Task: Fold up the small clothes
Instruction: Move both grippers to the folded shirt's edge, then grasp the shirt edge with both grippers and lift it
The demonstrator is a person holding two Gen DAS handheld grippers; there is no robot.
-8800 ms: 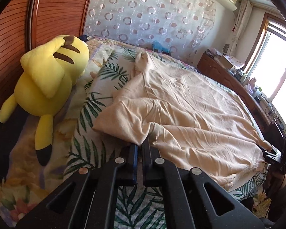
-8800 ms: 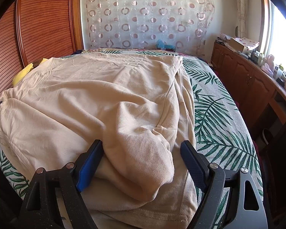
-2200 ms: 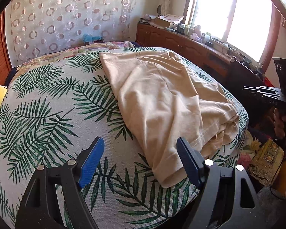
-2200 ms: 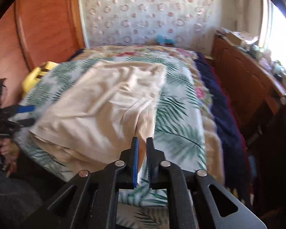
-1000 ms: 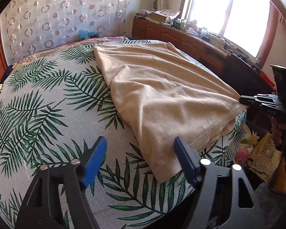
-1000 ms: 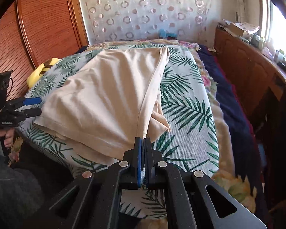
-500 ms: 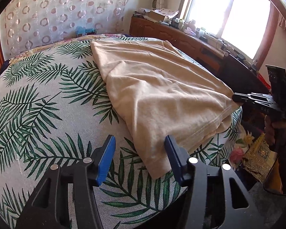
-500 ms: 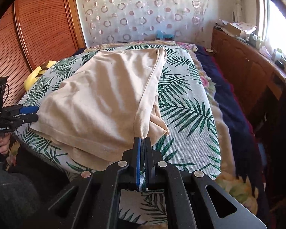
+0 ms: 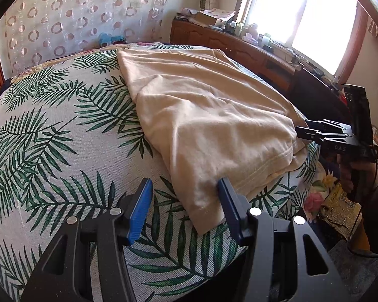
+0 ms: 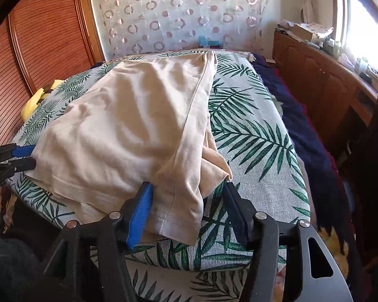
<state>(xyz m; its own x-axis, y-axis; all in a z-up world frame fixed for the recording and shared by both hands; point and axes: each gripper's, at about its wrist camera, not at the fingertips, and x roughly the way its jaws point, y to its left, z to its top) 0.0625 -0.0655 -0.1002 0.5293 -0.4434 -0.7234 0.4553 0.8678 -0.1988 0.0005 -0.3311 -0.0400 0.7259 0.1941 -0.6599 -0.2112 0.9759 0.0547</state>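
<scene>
Bed (image 9: 50, 138) carries the beige garment (image 9: 201, 115), long axis running from the near edge to the far edge, lying toward the bed's right side. Left gripper (image 9: 184, 201) wide open, straddling the near-left hem corner. Right gripper (image 10: 186, 206) wide open over the near-right corner. Each equally close to its corner. Nothing blocks; yellow plush (image 10: 35, 98) well apart at the left edge.

Left gripper (image 9: 185, 207) near bottom, jaws wide apart, near corner of beige garment (image 9: 209, 125) lying between blue pads (image 9: 141, 209). Garment spread across palm-leaf bedcover (image 9: 50, 138), running far-left to near-right. Right gripper (image 9: 302, 132) at right, tips touching garment's right edge. Wooden cabinet (image 9: 239, 47) far right under window.
</scene>
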